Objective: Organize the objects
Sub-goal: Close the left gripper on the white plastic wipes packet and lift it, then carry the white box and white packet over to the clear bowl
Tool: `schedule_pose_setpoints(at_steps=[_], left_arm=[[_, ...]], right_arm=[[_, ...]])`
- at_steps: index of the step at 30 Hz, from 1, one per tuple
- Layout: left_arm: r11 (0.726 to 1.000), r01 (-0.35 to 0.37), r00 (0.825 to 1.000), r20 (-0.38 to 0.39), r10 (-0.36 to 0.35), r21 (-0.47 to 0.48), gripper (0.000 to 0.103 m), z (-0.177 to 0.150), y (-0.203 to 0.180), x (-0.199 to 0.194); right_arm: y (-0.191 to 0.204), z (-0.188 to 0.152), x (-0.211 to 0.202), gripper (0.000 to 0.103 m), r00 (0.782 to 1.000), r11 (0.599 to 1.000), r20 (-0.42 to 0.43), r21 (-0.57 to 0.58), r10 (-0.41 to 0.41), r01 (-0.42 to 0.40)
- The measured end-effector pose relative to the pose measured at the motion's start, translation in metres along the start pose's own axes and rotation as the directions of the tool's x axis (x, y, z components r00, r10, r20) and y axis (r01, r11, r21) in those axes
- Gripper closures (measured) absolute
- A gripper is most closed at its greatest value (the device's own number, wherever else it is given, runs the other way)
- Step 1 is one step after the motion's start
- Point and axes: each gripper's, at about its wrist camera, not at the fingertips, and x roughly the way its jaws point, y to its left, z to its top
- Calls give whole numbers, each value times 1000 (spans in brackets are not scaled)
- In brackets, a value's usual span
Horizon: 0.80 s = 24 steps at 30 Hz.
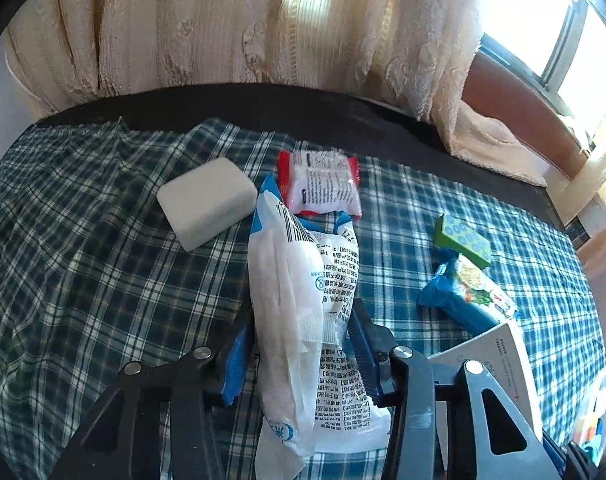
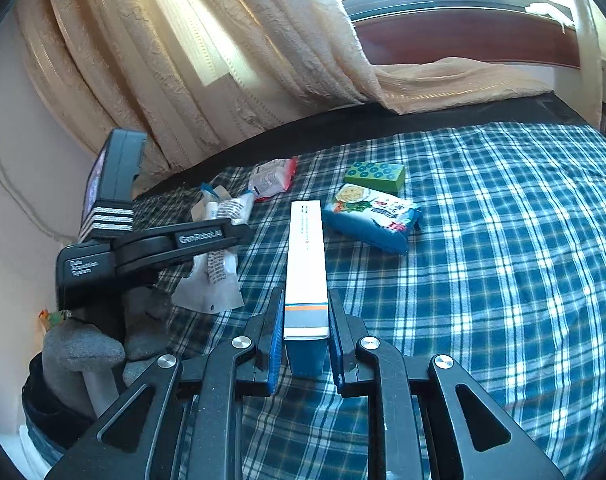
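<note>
Objects lie scattered on the checked bed cover [image 2: 483, 240]. Left gripper [image 1: 301, 344] clamped on a white plastic packet [image 1: 299, 320], lifted at its middle, ends sagging. Right gripper [image 2: 305, 336] clamped on a long narrow box [image 2: 306, 264], gripped at one end so it juts forward. Both probably bound for sorting.

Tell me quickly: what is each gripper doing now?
Left gripper: closed on the white plastic packet.
Right gripper: closed on the long white cardboard box.
</note>
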Motion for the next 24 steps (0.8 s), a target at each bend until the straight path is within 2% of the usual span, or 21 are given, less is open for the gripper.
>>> schedule_pose_setpoints(at_steps=[12,24], left_arm=[[998,43,998,37,-45,51,55,-6,-14,-22],[993,87,995,50,-91,79,54,-10,-20,-35]], right_arm=[[-2,-8,-21,83,998,999,24,0,-53,53],[1,-5,8,81,997,998,-37,-13,-70,69]])
